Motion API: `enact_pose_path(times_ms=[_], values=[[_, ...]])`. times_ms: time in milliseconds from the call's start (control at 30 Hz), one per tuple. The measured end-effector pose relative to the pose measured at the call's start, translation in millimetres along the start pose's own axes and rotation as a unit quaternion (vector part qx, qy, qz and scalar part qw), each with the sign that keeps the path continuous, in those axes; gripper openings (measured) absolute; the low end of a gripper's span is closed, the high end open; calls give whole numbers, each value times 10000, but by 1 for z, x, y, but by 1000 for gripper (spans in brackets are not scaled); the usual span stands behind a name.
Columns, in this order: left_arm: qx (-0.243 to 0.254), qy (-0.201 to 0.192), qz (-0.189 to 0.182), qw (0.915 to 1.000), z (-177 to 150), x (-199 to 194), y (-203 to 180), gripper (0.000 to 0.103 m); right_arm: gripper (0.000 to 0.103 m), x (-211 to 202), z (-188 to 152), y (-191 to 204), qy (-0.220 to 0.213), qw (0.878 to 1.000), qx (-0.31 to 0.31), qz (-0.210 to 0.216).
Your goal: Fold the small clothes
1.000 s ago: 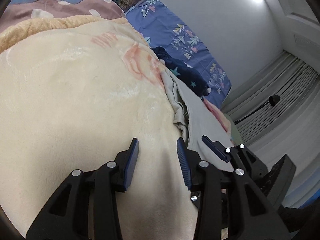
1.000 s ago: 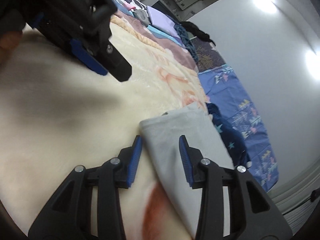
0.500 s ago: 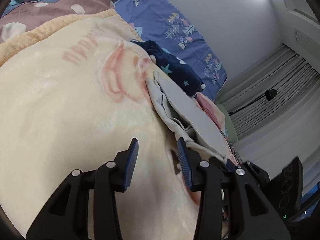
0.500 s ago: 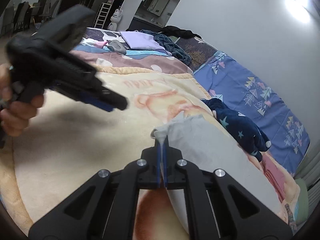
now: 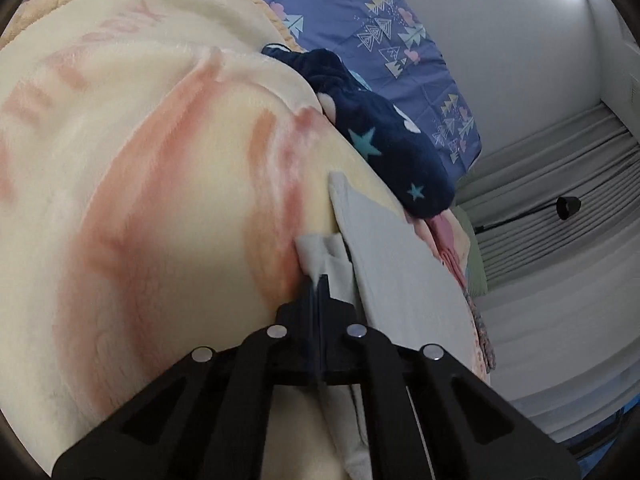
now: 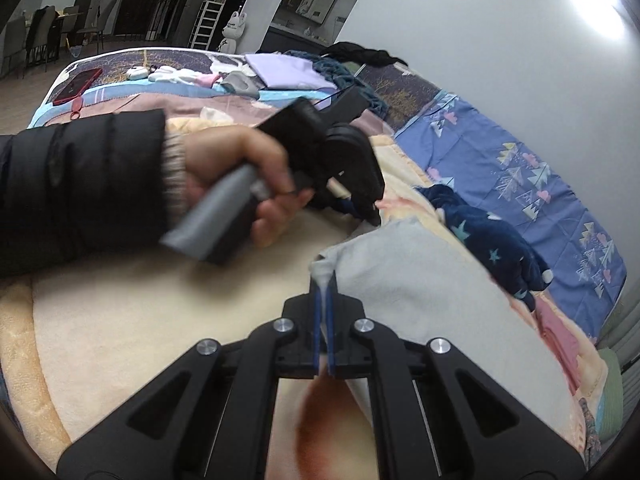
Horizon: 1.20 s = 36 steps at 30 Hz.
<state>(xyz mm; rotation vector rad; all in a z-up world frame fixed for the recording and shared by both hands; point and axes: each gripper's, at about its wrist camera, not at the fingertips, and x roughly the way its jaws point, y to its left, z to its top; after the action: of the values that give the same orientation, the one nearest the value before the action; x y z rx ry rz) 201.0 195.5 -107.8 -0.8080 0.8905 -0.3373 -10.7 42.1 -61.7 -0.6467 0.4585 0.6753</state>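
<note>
On the left of the right wrist view I see the hand (image 6: 236, 184) in a black sleeve (image 6: 80, 192) holding the left tongs (image 6: 370, 216), tips down at the far edge of the grey garment (image 6: 420, 292). In the left wrist view, the left tongs (image 5: 319, 280) have just closed and I find them clamped on a fold of the grey garment (image 5: 384, 248). The garment lies on the cream blanket (image 5: 160, 200) of the bed, its long axis running from the tongs toward the far right, alongside the navy star-print cloth (image 5: 384, 140). The right tongs (image 6: 322, 280) are closed on the near corner of the garment, a small tuft bunched above the blue pads, that corner lifted off the blanket. Right of the garment lies the blue patterned sheet (image 6: 520, 168).
</note>
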Motion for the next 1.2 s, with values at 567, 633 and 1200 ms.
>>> enact_pose_path(times_ms=[567, 633, 1200], values=[[757, -303, -281, 9963, -6, -12, -2, 33, 16, 32, 25, -77, 681, 9927, 853, 513], [820, -193, -226, 9962, -7, -4, -6, 33, 16, 51, 36, -101, 817, 9899, 1073, 428], [1497, 372, -115, 9880, -32, -13, -14, 32, 16, 216, 97, -134, 2042, 9573, 1141, 1698]])
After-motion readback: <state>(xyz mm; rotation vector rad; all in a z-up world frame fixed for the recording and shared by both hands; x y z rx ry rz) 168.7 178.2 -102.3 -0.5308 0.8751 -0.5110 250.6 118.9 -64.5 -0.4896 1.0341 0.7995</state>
